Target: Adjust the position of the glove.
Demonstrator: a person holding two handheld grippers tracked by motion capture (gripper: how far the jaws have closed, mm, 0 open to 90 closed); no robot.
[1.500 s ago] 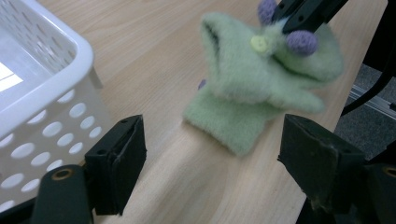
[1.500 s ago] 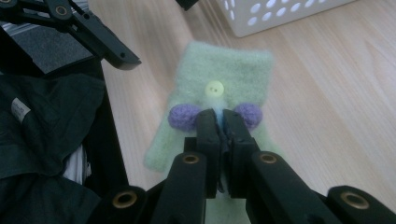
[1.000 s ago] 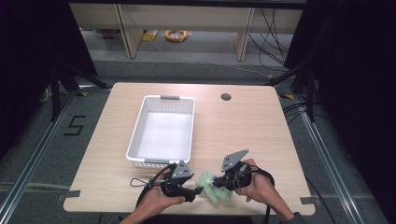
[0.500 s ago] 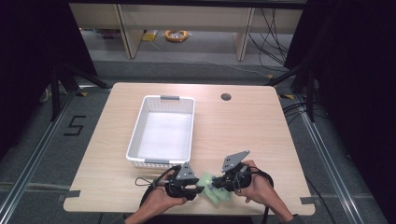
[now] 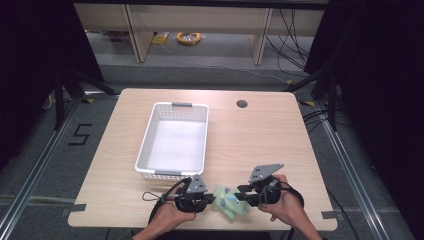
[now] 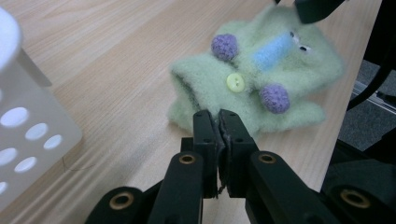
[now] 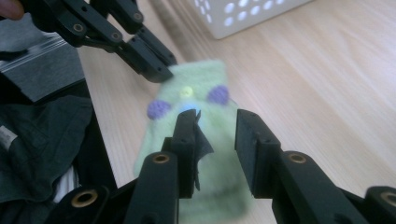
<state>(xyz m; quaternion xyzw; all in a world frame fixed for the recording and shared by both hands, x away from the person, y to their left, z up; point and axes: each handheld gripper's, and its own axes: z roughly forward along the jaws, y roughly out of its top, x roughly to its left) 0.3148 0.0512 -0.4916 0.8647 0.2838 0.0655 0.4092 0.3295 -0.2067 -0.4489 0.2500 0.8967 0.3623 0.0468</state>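
Green wool toy [image 6: 261, 79], yellow button [image 6: 235, 82], unlettered.

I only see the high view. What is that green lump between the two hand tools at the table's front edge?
Observer: A fuzzy pale-green knitted piece with purple bobbles and a yellow button.
Operator: Is the left tool pinching it?
Observer: The left gripper has its jaws shut right at the piece's edge; I can't tell whether any fabric is caught.
Operator: And the right one?
Observer: The right gripper has just been opening its jaws; they stand apart over the piece, not pressing on it.
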